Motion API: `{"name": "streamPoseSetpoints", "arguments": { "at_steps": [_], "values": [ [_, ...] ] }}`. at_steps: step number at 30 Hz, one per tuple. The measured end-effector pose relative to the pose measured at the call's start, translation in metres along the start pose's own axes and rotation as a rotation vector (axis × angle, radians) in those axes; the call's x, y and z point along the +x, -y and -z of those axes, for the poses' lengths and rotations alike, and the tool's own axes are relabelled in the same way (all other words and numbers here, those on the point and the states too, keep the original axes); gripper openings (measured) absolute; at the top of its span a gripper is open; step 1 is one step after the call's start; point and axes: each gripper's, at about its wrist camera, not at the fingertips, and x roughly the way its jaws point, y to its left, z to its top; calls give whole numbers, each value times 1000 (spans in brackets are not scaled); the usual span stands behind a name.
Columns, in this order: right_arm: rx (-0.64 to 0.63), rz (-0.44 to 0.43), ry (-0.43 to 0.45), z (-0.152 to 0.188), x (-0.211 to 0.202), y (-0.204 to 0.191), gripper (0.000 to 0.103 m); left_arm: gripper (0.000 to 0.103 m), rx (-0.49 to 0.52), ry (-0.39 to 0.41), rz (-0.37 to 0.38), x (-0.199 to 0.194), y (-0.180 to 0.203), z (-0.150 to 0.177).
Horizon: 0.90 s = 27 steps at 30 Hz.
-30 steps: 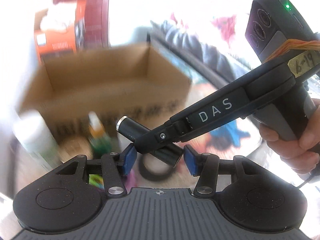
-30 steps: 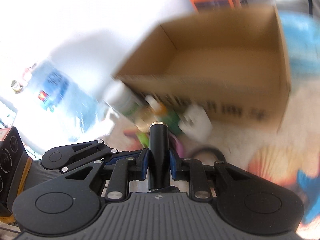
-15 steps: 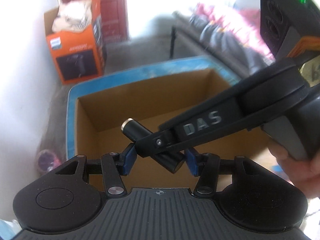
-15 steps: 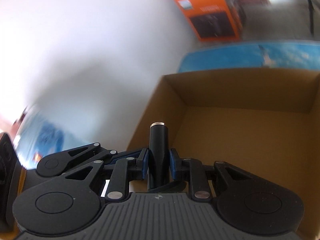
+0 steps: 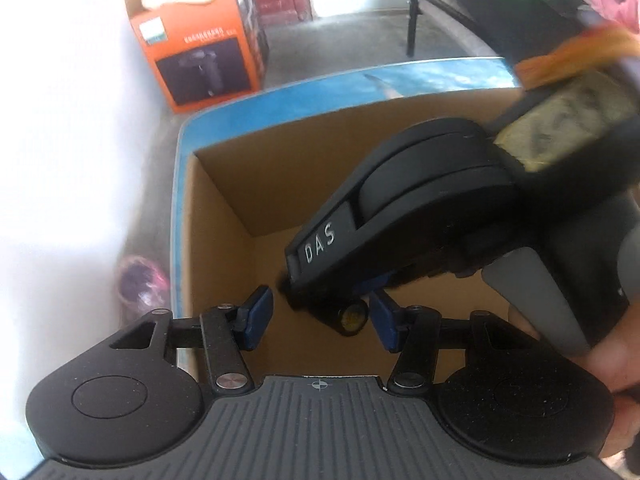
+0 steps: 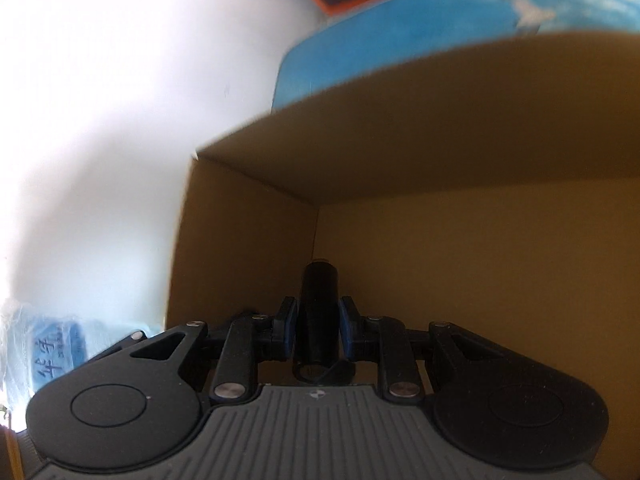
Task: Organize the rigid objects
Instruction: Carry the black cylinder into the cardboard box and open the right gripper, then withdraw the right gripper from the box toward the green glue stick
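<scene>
My right gripper [image 6: 318,330] is shut on a black cylinder [image 6: 319,312] and holds it low inside the open cardboard box [image 6: 440,128], near its far left corner. In the left wrist view the right gripper's body, marked DAS, reaches down into the box [image 5: 224,196], and the cylinder's rear end [image 5: 352,316] shows under it. My left gripper [image 5: 320,316] is open and empty, its blue pads [image 5: 256,316] spread above the box's near edge, on either side of the cylinder's end.
The box stands on a blue mat [image 5: 320,80]. An orange carton [image 5: 200,36] stands on the floor beyond, by a white wall. A purple-pink round object [image 5: 140,284] lies left of the mat. A blue printed bag [image 6: 52,352] is at the lower left.
Both grippers moved from the table's clutter up over the box. The right gripper then tipped down and lowered the cylinder into the box. The left gripper stayed open.
</scene>
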Motion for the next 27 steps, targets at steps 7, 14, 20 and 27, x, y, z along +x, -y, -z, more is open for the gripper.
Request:
{"name": "streamPoseSetpoints", "arguments": {
  "at_steps": [7, 14, 20, 27],
  "values": [
    [-1, -56, 32, 15, -22, 5, 50, 62, -18, 31, 20, -26, 6, 8],
    [-31, -118, 109, 46, -77, 9, 50, 65, -86, 129, 108, -79, 1, 32],
    [-141, -185, 211, 111, -159, 21, 50, 69, -127, 245, 195, -138, 5, 74],
    [-292, -186, 355, 215, -225, 37, 50, 71, -185, 351, 249, -155, 16, 126]
  ]
}}
